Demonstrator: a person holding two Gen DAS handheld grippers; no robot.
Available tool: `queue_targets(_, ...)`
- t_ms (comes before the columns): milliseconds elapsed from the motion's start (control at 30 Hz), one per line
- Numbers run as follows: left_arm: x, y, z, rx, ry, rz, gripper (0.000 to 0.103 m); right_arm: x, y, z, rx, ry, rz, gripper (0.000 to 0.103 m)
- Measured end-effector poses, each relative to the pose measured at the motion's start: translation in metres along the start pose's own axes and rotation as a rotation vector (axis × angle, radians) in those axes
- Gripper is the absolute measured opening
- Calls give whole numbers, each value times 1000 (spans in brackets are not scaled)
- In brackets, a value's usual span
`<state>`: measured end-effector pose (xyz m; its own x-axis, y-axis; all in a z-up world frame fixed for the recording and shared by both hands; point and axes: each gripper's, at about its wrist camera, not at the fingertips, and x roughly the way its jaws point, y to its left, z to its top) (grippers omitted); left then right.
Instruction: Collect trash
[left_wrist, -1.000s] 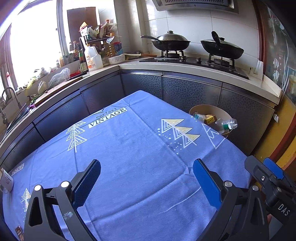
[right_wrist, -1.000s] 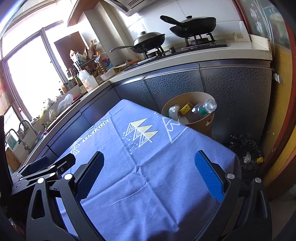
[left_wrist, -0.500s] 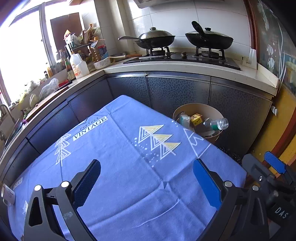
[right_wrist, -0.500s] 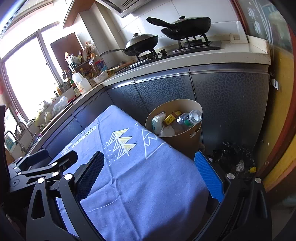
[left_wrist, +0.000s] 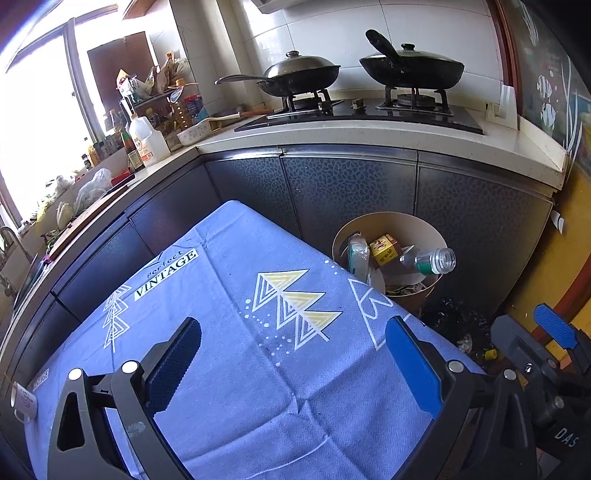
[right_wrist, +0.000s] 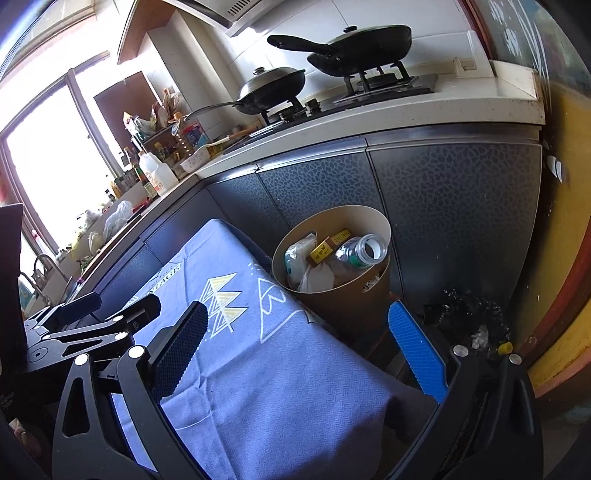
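There, both tongs stood wide apart and held nothing: the left gripper (left_wrist: 291, 365) over the blue cloth (left_wrist: 240, 369), the right gripper (right_wrist: 295, 350) over the cloth's corner. The bin (right_wrist: 354, 299) stood beside the table against the cabinets, holding a bottle (right_wrist: 360, 251), a yellow box (right_wrist: 322, 253) and wrappers (right_wrist: 299, 254).

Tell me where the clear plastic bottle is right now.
In both wrist views the clear plastic bottle lies tilted in the round bin on the floor past the table's far right corner, its open neck on the rim, beside a yellow box.
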<state>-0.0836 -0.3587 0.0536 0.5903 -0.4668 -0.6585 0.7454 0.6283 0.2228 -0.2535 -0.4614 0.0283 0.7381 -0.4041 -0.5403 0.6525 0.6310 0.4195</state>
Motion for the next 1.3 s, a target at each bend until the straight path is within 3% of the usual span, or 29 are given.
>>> queue_targets(500,11,12,5,-31,18,48,99,12,-4,-5,21,24,15,97)
queue_targets(967,0,27,7,-48,-13,69,99,13,8,-10,4,31,25,97)
queue_targets(1133,-7,28,6,-36,-62,87,99,11,10,-12,-1,31,21,97)
queue_targets(1300,-4,30,5,-45,-36,77,99,13,10,-12,4,33,21,97)
